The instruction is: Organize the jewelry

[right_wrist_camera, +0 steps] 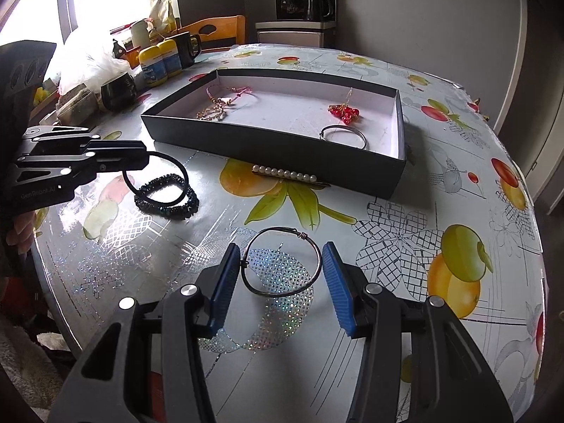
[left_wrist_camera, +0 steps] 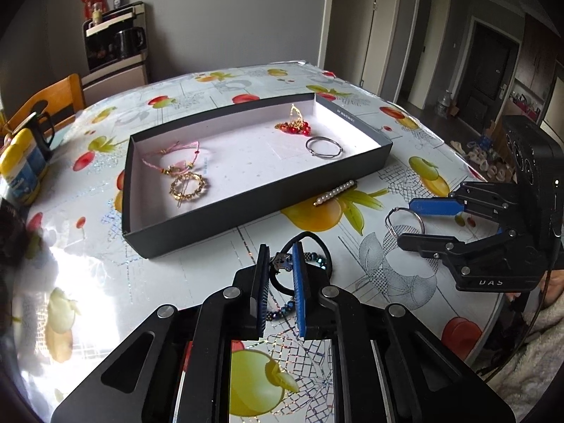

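The big table (right_wrist_camera: 405, 246) has a slippery, shiny cloth, so small things could slide away when poked. The dark box (left_wrist_camera: 197, 225) sits in the middle of it, and four pieces lie inside already: a pink cord bracelet (left_wrist_camera: 169, 155), a gold ring of beads (left_wrist_camera: 189, 187), a red bead piece (left_wrist_camera: 294, 127) and a silver bangle (left_wrist_camera: 323, 147). The box wall could catch a piece if it is not lifted high enough on the way in. The left claw (left_wrist_camera: 280, 282) is squeezed nearly shut on the black hair band (right_wrist_camera: 158, 179), which is looped with a dark bead bracelet (right_wrist_camera: 169, 201); both lie in front of the box. I think the two could tangle and come up together, or the band could stretch and snap free. The right claw (right_wrist_camera: 282, 282) is wide open around the thin wire bangle (right_wrist_camera: 282, 261), which lies flat, touching one pad. Closing on it may flip it or push it away. The pearl clip (right_wrist_camera: 290, 175) lies just beside the box and could get bumped.
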